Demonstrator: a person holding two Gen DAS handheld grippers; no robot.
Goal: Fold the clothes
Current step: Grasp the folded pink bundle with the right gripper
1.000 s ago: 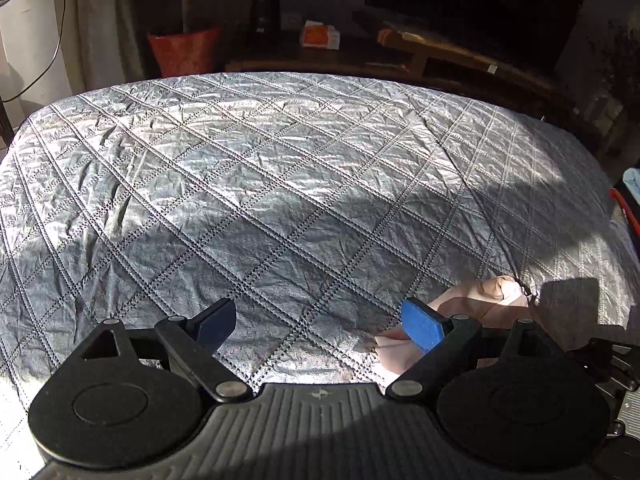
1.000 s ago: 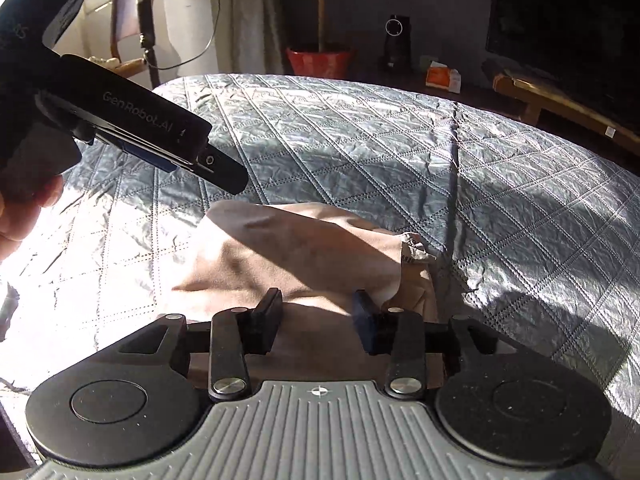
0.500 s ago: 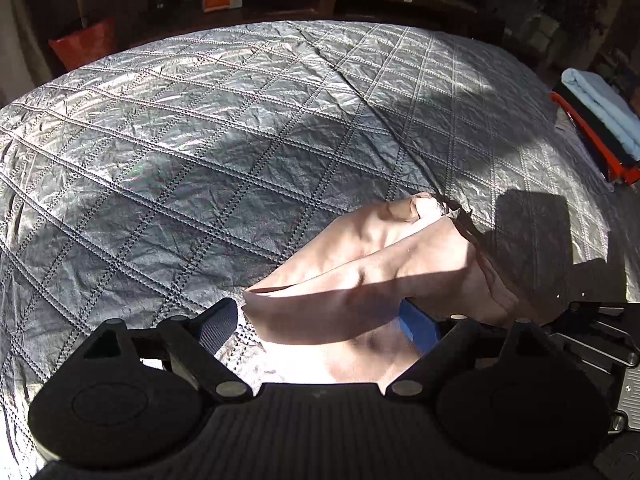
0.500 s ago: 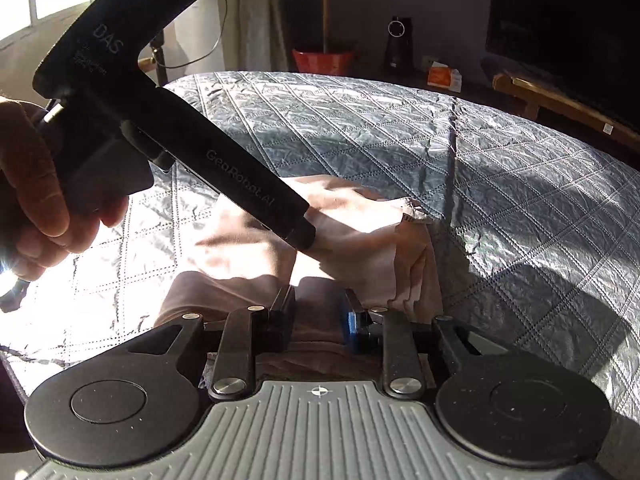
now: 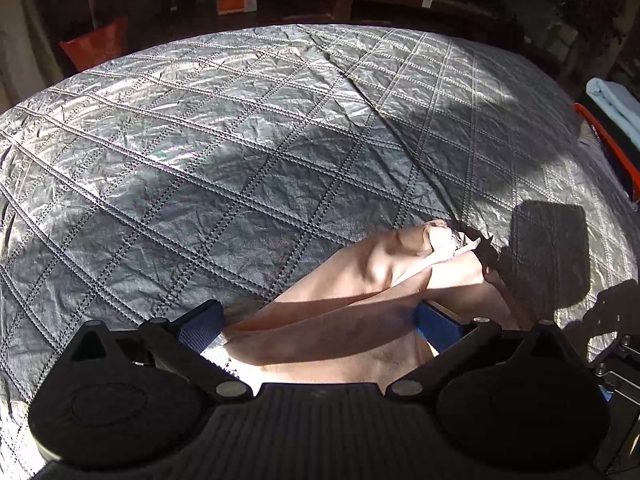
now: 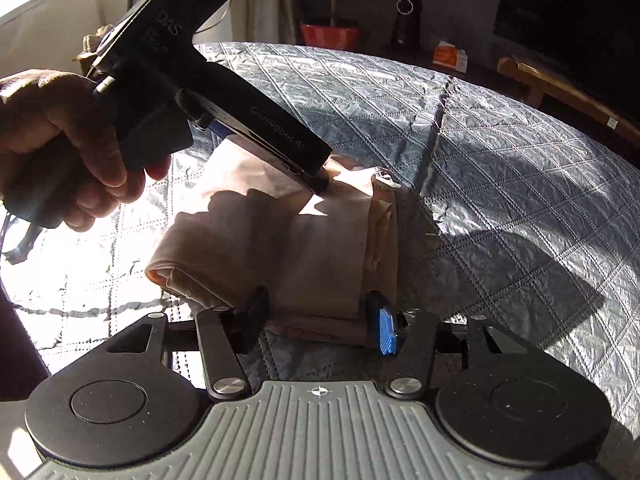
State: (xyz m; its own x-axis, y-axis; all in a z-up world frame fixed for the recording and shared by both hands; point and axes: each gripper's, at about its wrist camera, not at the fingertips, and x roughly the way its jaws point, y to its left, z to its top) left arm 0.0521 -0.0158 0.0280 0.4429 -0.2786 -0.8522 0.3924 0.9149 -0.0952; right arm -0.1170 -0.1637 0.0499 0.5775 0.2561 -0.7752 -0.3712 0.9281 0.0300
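A beige garment (image 6: 280, 240) lies folded on the silver quilted bedspread (image 6: 500, 200). In the right wrist view its near edge sits between the fingers of my right gripper (image 6: 316, 320), whose jaws are opening; the pads do not press on the cloth. My left gripper (image 6: 316, 176), held by a hand (image 6: 60, 148), comes in from the upper left, its tip down on the garment's far part. In the left wrist view the left gripper (image 5: 318, 326) straddles the garment (image 5: 360, 292), its jaws opening wide, the cloth loose between the blue pads (image 5: 436, 326).
A stack of folded clothes (image 5: 612, 116), light blue on top, lies at the bed's right edge. Beyond the bed stand a red pot (image 6: 328, 34), an orange box (image 6: 450, 56), a wooden bench (image 6: 560, 92) and a dark screen. The quilt (image 5: 200, 160) spreads far and left.
The left gripper swung right and down over the garment and opened wider. The right gripper pinched narrower, then opened. The garment, spread flat before, now lies folded narrower.
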